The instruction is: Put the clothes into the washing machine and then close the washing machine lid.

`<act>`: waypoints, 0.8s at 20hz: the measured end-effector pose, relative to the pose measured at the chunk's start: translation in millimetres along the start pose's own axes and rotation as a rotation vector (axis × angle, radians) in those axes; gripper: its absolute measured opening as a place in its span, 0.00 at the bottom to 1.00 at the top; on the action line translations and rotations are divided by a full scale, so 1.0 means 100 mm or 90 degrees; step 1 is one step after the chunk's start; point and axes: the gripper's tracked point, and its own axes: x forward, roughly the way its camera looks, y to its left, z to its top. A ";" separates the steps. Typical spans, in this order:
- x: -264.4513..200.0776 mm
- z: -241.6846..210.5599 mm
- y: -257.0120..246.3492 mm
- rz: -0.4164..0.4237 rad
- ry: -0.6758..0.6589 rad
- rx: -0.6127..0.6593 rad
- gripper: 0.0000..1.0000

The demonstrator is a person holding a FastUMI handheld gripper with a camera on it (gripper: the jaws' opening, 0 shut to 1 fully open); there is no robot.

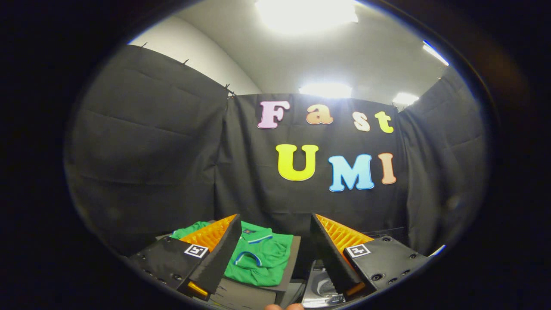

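Around you, black cloth wall (172,142) draped in folds on three sides, clipped along its top edge, white ceiling (344,56) above it, bright ceiling lights (306,13) glaring overhead, dark board (292,262) lying flat down below, near you.

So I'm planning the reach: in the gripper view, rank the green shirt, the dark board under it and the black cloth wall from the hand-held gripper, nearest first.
Hand-held gripper open.
1. Folded green polo shirt, between the fingers, toward the left one.
2. Dark flat board under it, too close to separate.
3. Black cloth wall, far beyond.
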 end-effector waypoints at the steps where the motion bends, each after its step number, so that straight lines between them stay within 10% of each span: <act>1: 0.12 0.09 0.07 0.007 -0.005 -0.002 1.00; 16: 1.26 0.02 0.88 0.106 0.218 0.022 1.00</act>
